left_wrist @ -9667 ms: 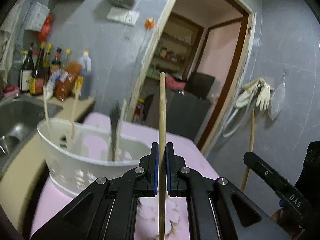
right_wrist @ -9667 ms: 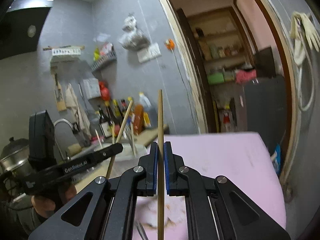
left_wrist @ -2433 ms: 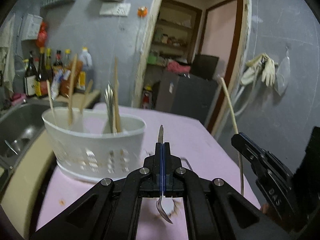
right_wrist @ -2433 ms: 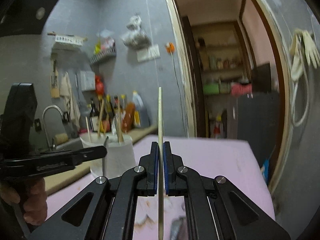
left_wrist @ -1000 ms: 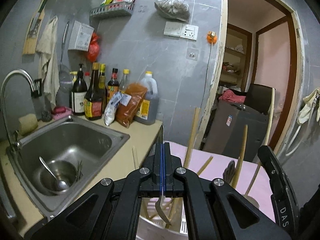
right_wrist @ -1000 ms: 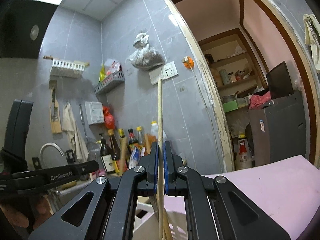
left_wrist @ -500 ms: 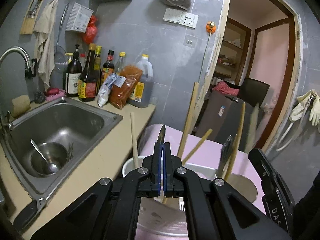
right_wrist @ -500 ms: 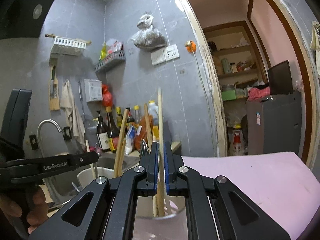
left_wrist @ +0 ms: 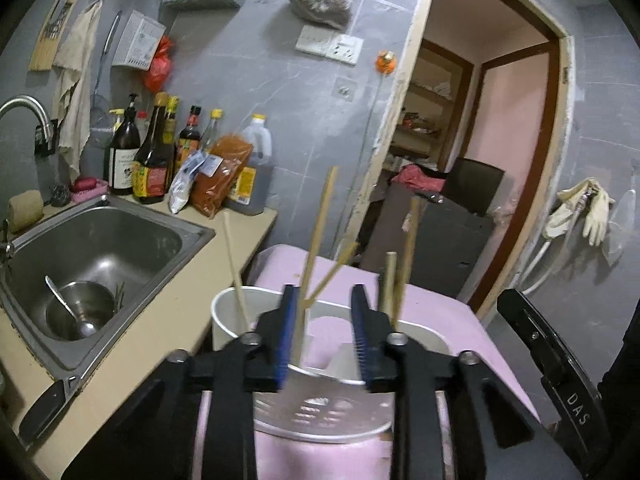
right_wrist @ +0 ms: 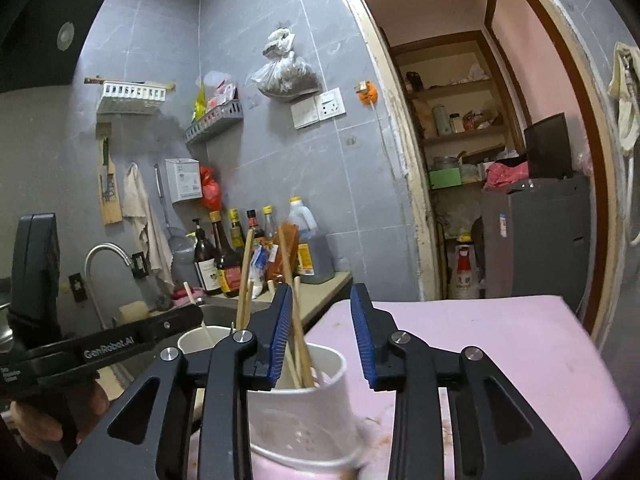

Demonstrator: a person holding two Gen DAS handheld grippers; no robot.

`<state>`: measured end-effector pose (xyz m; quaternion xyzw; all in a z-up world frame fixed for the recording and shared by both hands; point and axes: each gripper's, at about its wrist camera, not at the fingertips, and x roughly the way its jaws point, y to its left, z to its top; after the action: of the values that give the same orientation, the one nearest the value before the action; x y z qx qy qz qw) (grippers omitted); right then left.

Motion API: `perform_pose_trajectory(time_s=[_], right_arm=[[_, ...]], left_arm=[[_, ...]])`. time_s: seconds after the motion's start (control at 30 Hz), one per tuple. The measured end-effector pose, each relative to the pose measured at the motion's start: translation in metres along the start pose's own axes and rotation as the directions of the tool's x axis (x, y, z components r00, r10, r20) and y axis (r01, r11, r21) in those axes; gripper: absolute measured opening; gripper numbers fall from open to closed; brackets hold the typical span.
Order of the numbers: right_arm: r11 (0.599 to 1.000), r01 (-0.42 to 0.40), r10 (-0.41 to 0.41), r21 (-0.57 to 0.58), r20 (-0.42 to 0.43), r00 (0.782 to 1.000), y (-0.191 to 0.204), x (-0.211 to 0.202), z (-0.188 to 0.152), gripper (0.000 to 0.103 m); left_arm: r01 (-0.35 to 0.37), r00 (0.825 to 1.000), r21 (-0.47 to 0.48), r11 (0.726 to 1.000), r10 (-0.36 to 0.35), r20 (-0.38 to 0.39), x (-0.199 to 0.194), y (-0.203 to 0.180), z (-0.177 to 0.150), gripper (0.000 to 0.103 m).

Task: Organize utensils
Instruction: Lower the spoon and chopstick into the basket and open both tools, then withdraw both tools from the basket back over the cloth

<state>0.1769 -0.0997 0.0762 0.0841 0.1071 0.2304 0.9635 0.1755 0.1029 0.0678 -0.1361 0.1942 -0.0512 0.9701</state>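
Landmark: white perforated plastic utensil holder [left_wrist: 320,412], standing on the pink table cover [left_wrist: 440,312], beside the steel sink [left_wrist: 104,240]
Left gripper [left_wrist: 325,334]: jaws opening above the holder's mouth, blue pads spread; nothing pinched between them
Right gripper [right_wrist: 322,334]: jaws opening just over the holder, pads apart, nothing gripped; the sticks seen between them stand inside the holder
Done: pale wooden chopsticks [left_wrist: 318,236] stand upright or leaning in the holder, so the pieces last delivered appear dropped in
Left: no loose utensil shows on the cover near the holder; much of the cover is hidden, so completion cannot be confirmed
Count, chopsticks in holder: about five visible ends; overlap makes this uncertain
Count, holders: one
Count, grippers: two
Count, spoons: one metal spoon [left_wrist: 66,308], in a steel bowl [left_wrist: 82,312] inside the sink
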Motion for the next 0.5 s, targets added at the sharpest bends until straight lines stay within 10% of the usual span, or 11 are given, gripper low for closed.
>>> perform_pose_trajectory(time_s=[0.5], right_arm=[[0.988, 0.141, -0.137, -0.067, 0.064, 0.989, -0.045, -0.085, 0.007, 0.081]], left_arm=[[0.035, 0.997, 0.135, 0.99, -0.043, 0.06, -0.032, -0.06, -0.018, 0.083]])
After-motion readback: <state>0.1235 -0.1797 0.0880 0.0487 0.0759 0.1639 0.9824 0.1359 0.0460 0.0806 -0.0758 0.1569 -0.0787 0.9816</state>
